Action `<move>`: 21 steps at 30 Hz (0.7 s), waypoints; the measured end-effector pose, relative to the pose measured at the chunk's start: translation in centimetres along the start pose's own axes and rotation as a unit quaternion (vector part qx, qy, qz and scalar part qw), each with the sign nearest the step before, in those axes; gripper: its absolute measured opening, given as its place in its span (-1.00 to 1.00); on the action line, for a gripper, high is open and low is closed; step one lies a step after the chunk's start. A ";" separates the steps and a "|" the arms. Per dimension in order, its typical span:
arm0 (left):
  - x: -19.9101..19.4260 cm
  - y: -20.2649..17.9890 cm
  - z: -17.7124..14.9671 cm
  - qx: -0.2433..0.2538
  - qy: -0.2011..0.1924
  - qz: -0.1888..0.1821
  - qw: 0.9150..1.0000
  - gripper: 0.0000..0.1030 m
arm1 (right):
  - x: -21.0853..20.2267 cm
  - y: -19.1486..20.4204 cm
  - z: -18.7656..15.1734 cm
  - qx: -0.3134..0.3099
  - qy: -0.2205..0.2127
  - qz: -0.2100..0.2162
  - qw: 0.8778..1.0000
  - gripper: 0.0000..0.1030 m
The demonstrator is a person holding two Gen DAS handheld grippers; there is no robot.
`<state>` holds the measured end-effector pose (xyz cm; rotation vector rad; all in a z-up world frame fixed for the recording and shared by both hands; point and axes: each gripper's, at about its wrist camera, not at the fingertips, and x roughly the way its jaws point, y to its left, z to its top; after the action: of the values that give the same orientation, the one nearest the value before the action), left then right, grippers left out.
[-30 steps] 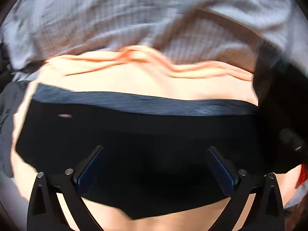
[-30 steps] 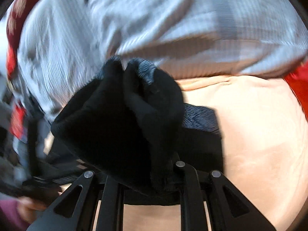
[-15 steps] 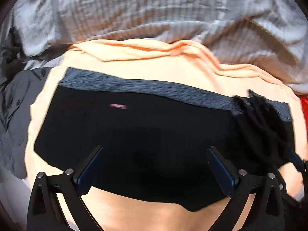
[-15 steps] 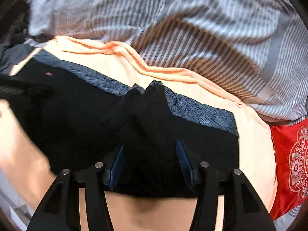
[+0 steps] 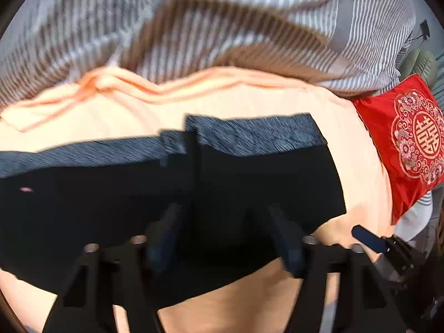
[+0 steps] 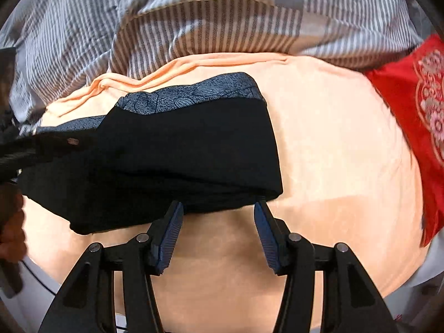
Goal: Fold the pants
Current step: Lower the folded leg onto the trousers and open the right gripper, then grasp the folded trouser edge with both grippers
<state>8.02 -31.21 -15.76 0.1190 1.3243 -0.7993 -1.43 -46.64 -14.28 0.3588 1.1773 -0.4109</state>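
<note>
Black pants (image 5: 249, 183) with a grey patterned waistband (image 5: 255, 134) lie on a peach cloth (image 5: 249, 97); their right part is folded over the left. My left gripper (image 5: 224, 219) hovers over the black fabric with its jaws apart and nothing between them. In the right wrist view the folded pants (image 6: 180, 152) lie just beyond my right gripper (image 6: 219, 211), which is open and empty at the fold's near edge. The right gripper's blue pad also shows in the left wrist view (image 5: 369, 238).
A grey striped duvet (image 6: 211, 16) is bunched behind the peach cloth (image 6: 333, 138). A red embroidered cushion (image 5: 410, 144) lies at the right. A hand on the left gripper's handle (image 6: 11, 227) is at the left edge of the right wrist view.
My right gripper carried the pants' right end over to the left, let it go and drew back open. My left gripper shifted right and its jaws narrowed.
</note>
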 end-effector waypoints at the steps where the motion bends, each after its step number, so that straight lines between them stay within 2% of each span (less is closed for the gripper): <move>1: 0.5 0.0 0.1 -0.006 0.004 -0.009 1.000 -0.11 | -0.1 -0.2 -0.2 0.004 0.000 0.004 1.000 0.12; 2: 1.1 -0.1 0.1 -0.010 0.009 -0.011 1.000 -0.31 | 0.2 -0.3 -0.2 0.008 0.001 0.008 1.000 0.11; 3: 1.5 -0.3 0.0 -0.011 0.018 -0.008 1.000 -0.83 | 0.4 -0.4 -0.2 0.012 0.002 0.012 1.000 0.11; 4: 1.9 -0.3 -0.1 -0.017 0.027 -0.005 0.999 -0.91 | 0.5 -0.7 -0.3 0.018 0.005 0.016 1.000 0.11; 6: 1.3 0.0 -0.7 -0.029 0.018 -0.016 0.999 -0.91 | 0.2 -1.2 -0.6 0.028 0.007 0.024 0.999 0.05; 8: 0.4 0.1 -1.5 -0.027 0.010 -0.001 1.000 -0.91 | 0.0 -1.7 -0.8 0.034 0.005 0.025 0.999 0.03; 11: 1.4 1.0 -2.8 -0.043 0.034 0.008 0.998 -0.91 | 0.3 -2.2 -1.1 0.037 0.012 0.026 0.999 0.03; 15: 3.2 0.6 -3.8 -0.022 0.036 0.035 0.999 -0.91 | 0.8 -2.6 -1.6 0.048 0.023 0.035 0.998 0.03; 19: 2.2 -0.1 -3.9 -0.017 0.025 0.057 0.998 -0.88 | 0.7 -2.9 -1.7 0.050 0.022 0.045 0.997 0.03; 20: 1.7 -0.1 -3.9 -0.019 0.025 0.062 0.998 -0.83 | 0.7 -3.0 -1.7 0.051 0.023 0.046 0.997 0.03; 21: 1.2 0.0 -3.9 -0.019 0.022 0.073 0.997 -0.52 | 0.7 -3.2 -1.6 0.053 0.023 0.046 0.997 0.03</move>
<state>4.87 -29.76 -17.88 0.2009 1.3549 -0.6501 -4.05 -48.76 -15.62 0.5145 1.1806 -0.3862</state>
